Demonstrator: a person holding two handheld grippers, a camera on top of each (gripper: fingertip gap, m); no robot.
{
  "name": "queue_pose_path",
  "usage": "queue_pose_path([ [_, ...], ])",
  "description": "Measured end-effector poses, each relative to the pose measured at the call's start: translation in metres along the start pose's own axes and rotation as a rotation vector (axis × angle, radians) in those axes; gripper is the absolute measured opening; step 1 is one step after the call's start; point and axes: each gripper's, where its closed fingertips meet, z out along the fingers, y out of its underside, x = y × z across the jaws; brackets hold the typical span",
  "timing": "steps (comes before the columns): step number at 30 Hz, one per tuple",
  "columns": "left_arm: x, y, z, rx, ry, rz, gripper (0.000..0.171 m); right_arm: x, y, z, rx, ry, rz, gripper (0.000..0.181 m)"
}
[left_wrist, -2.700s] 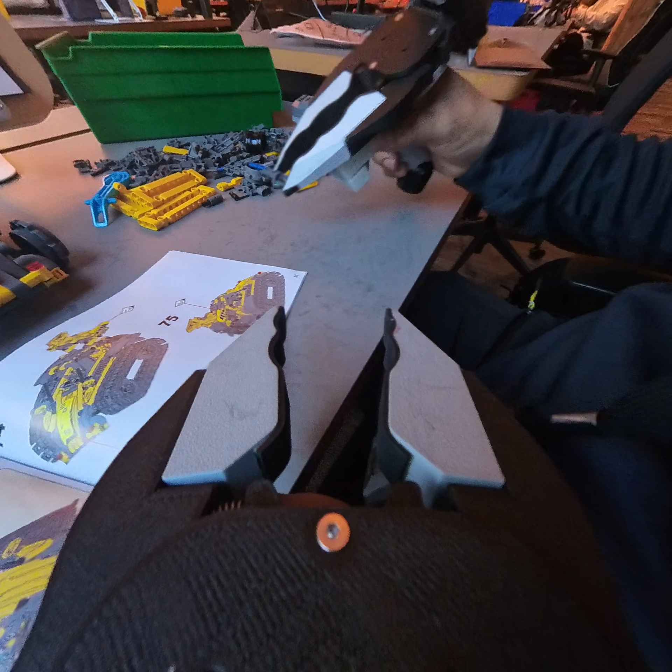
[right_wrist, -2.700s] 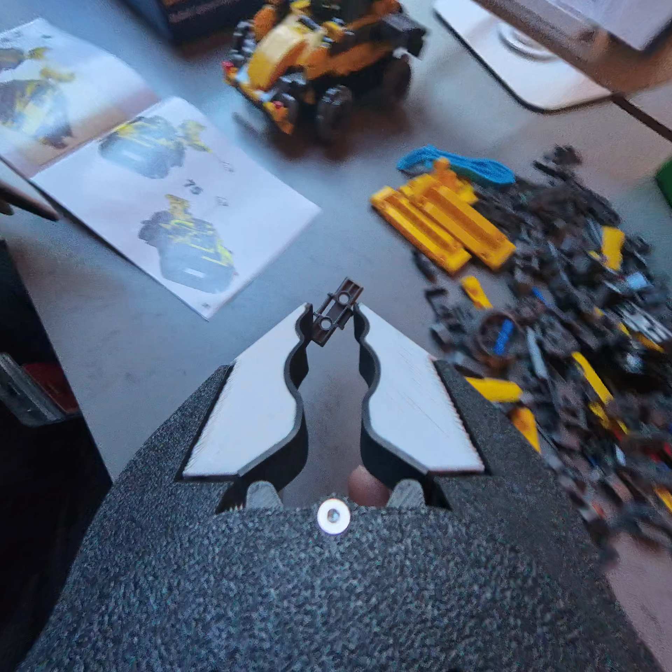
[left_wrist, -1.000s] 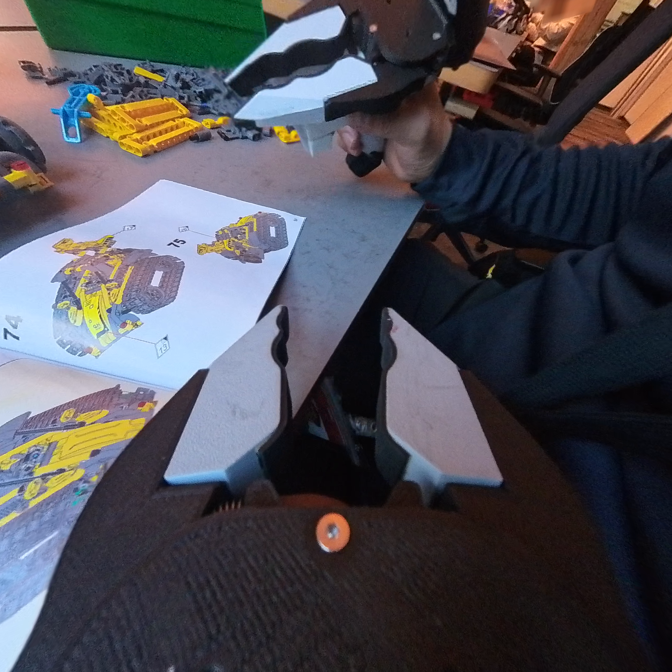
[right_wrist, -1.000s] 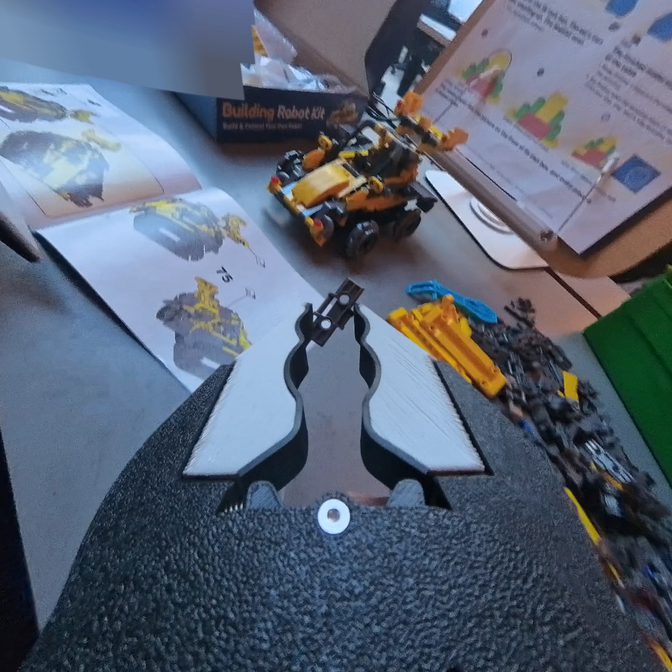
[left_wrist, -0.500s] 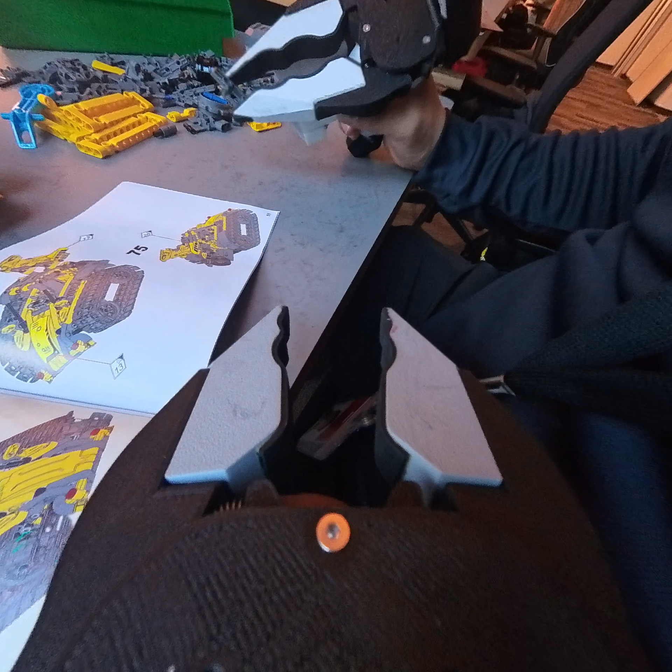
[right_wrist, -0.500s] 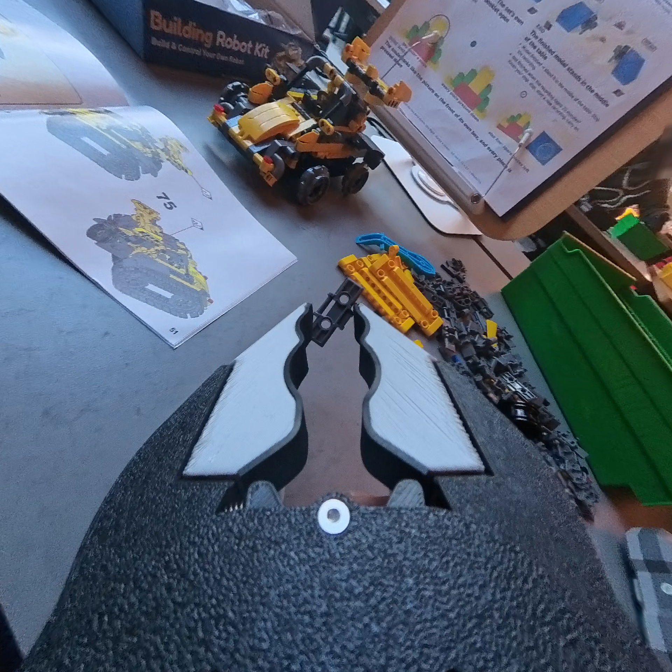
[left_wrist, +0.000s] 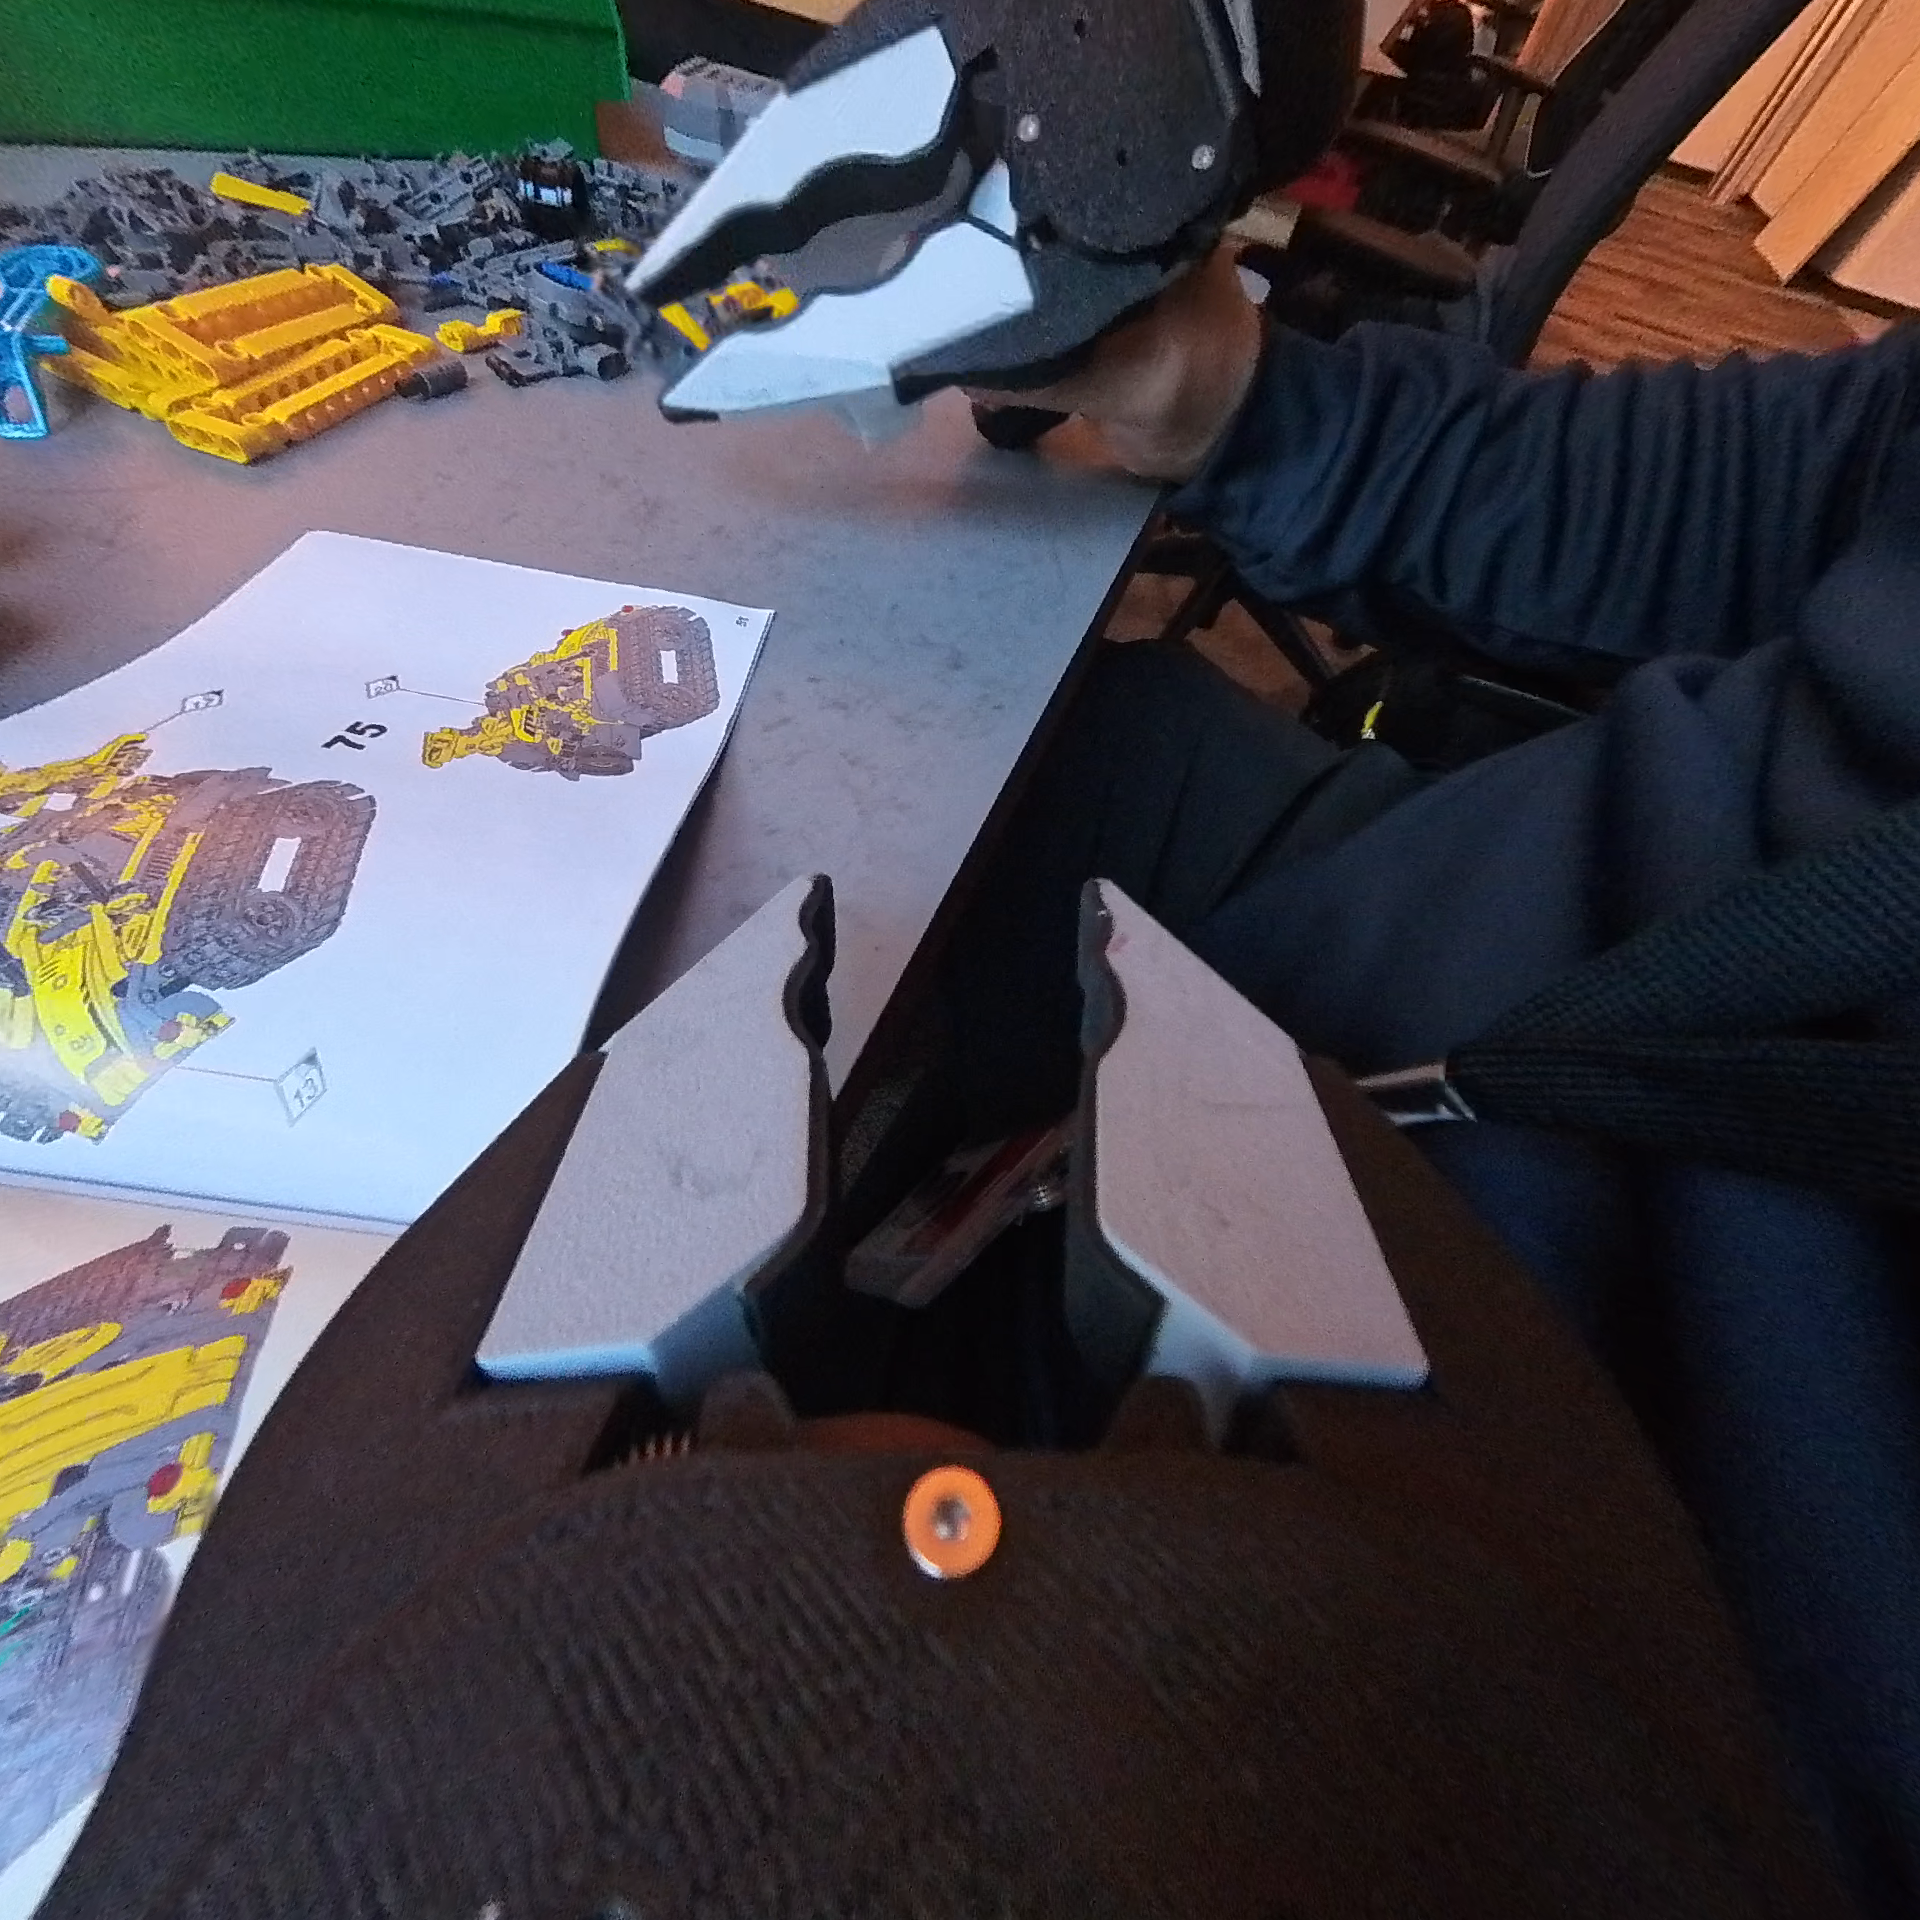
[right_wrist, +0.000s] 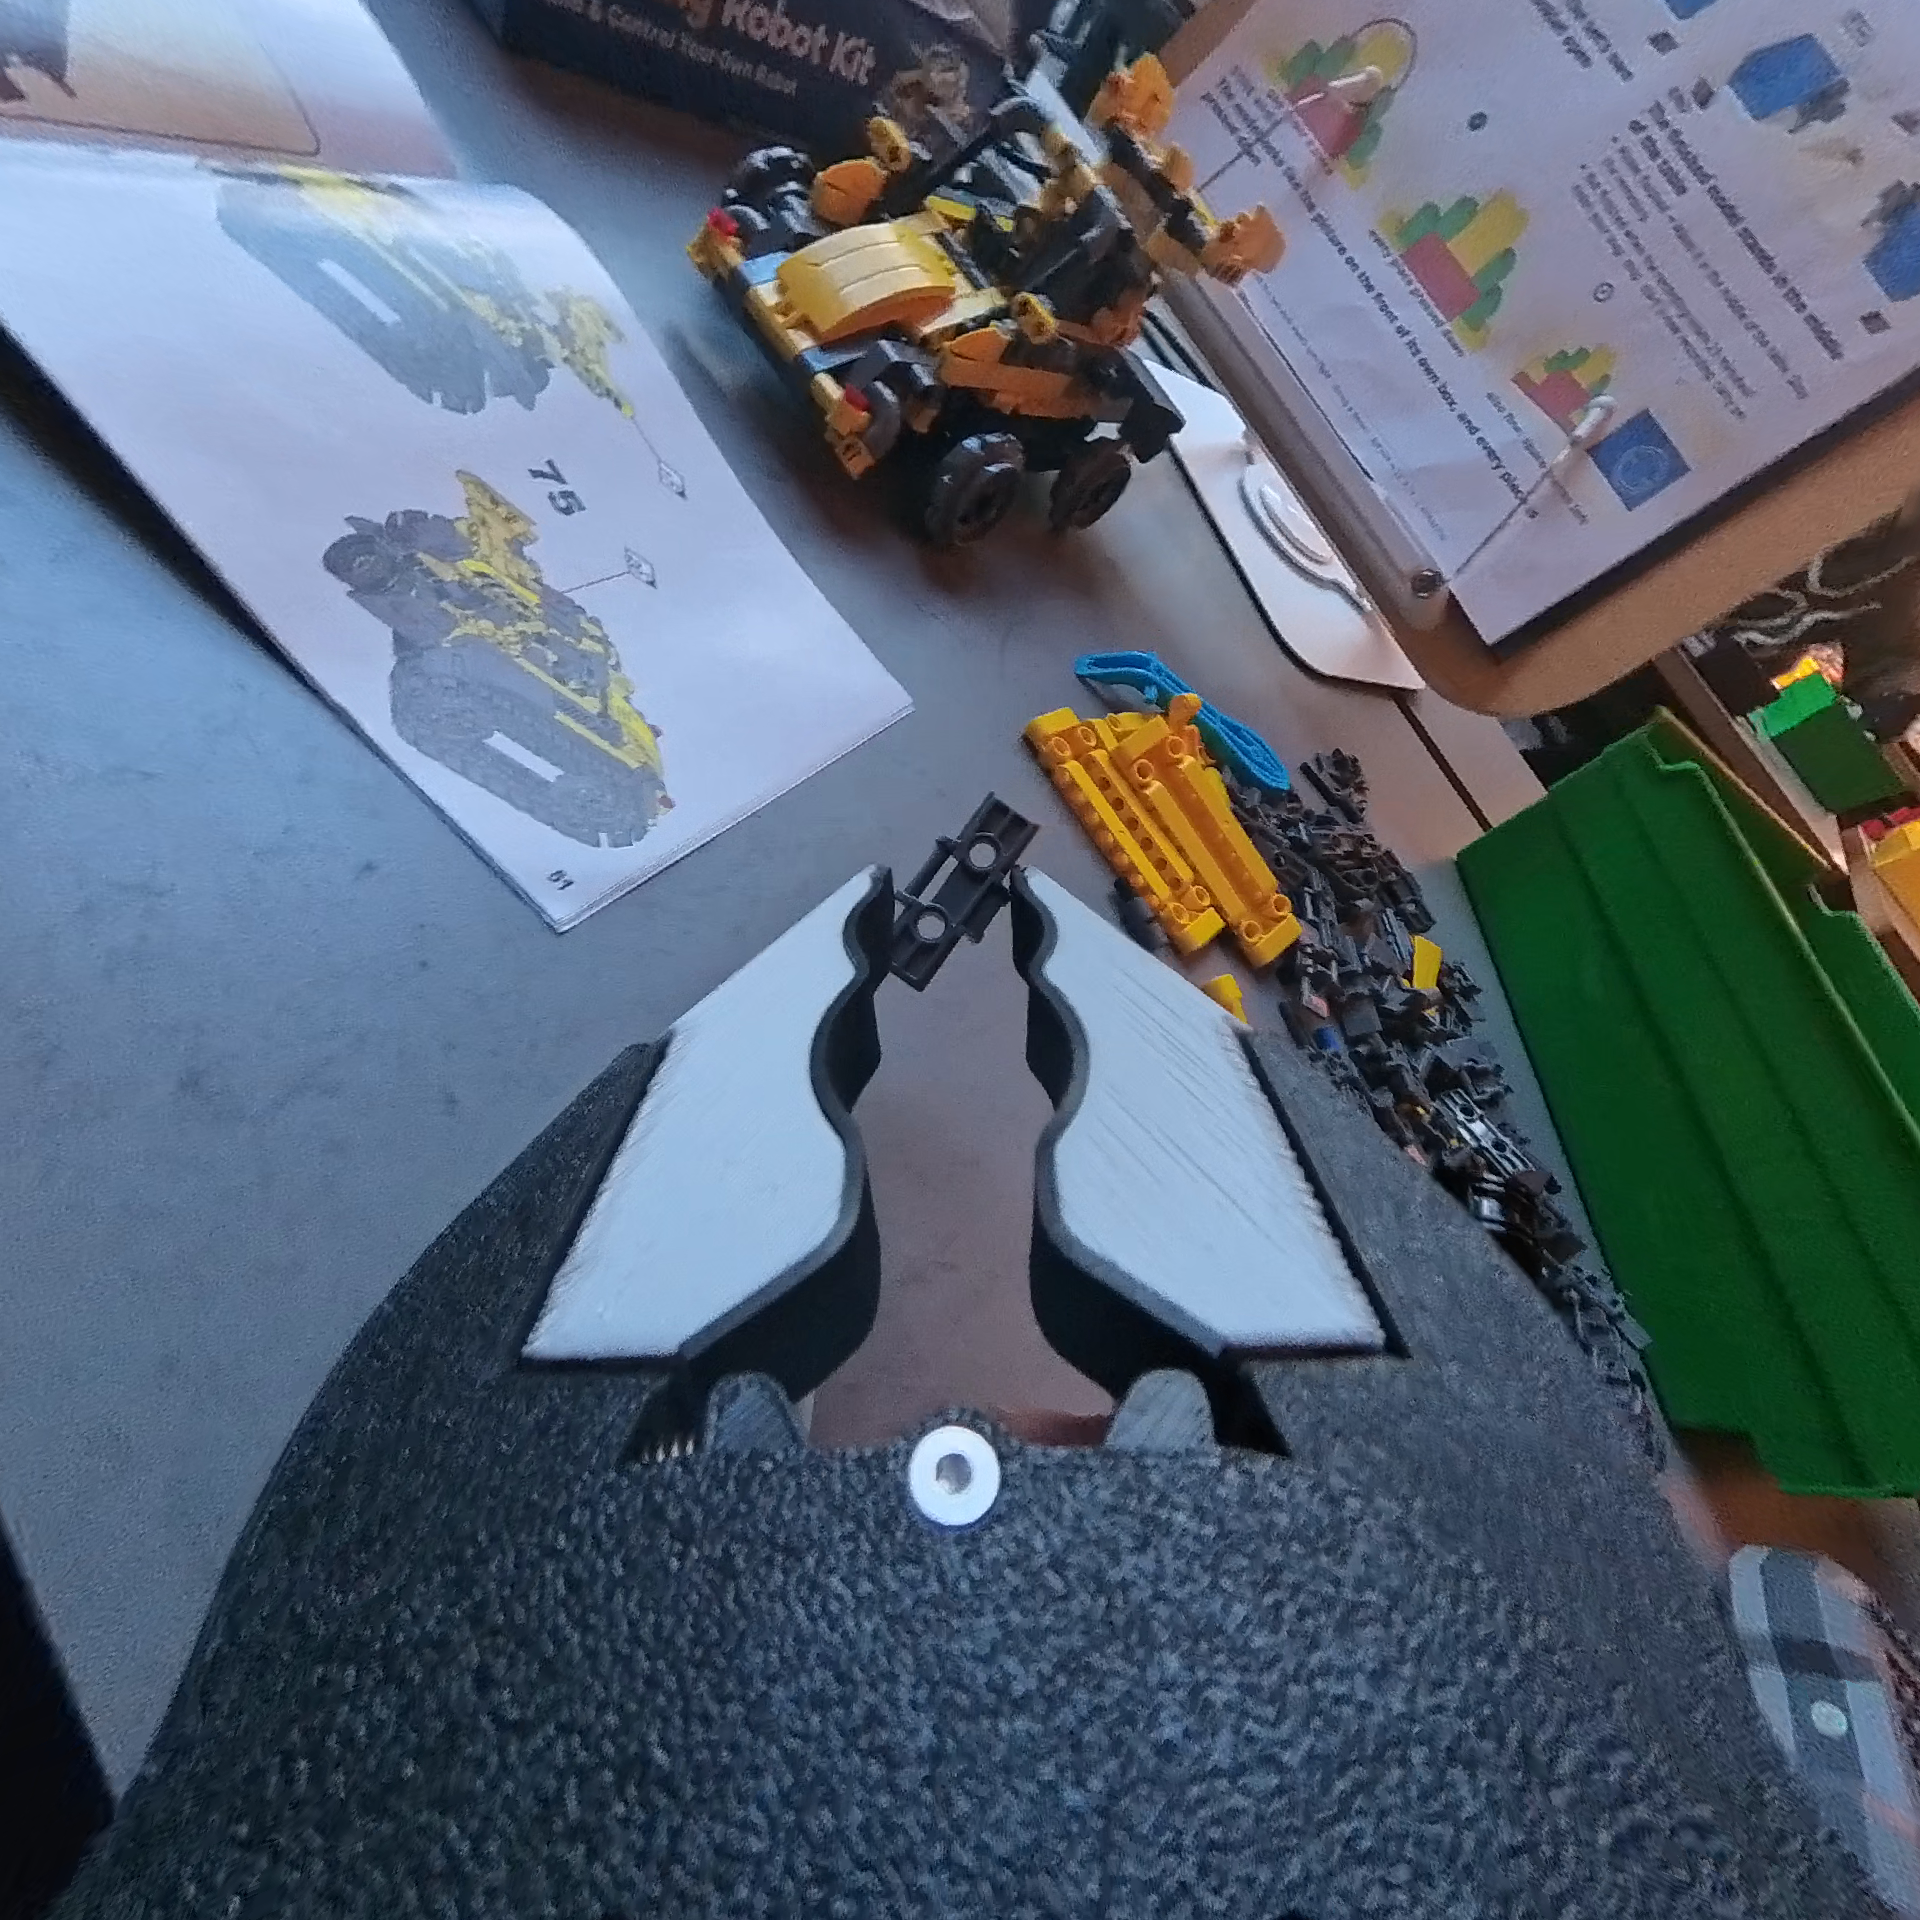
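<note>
Holding a small black piece (right_wrist: 961, 902) tight in my right fingers (right_wrist: 951, 904), maybe only by its edge; left fingers (left_wrist: 951, 914) open, empty.

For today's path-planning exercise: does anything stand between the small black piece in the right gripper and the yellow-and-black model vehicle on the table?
Nothing visible does. The black piece, pinched in the right gripper, has only bare table before the model vehicle. The booklet and yellow beams lie off to either side.

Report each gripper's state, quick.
Left gripper: jaws open, empty, at the table edge.
Right gripper: jaws shut on a small black building-kit connector piece, held above the table.
</note>
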Motion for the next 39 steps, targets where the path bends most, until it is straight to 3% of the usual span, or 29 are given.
queue_pose_path([
  [9,0.001,0.001,0.001,-0.010,0.014,-0.021,0.044,-0.029,0.030,-0.011,-0.174,-0.247,0.066,0.034],
  [18,0.002,0.004,0.003,-0.022,0.016,-0.016,0.044,-0.028,0.016,-0.016,-0.132,-0.290,0.321,0.032],
  [22,0.003,0.003,0.003,-0.022,0.017,-0.013,0.043,-0.031,0.019,-0.008,-0.180,-0.297,0.347,0.034],
  [25,0.003,0.003,0.003,-0.021,0.019,-0.011,0.043,-0.034,0.027,-0.002,-0.237,-0.305,0.318,0.013],
  [30,0.002,0.005,0.003,-0.028,0.019,-0.008,0.043,-0.032,0.023,0.001,-0.210,-0.311,0.329,0.003],
  [39,0.002,-0.001,0.002,0.006,-0.016,0.046,0.041,-0.031,0.015,-0.002,-0.156,-0.355,0.390,0.000],
])
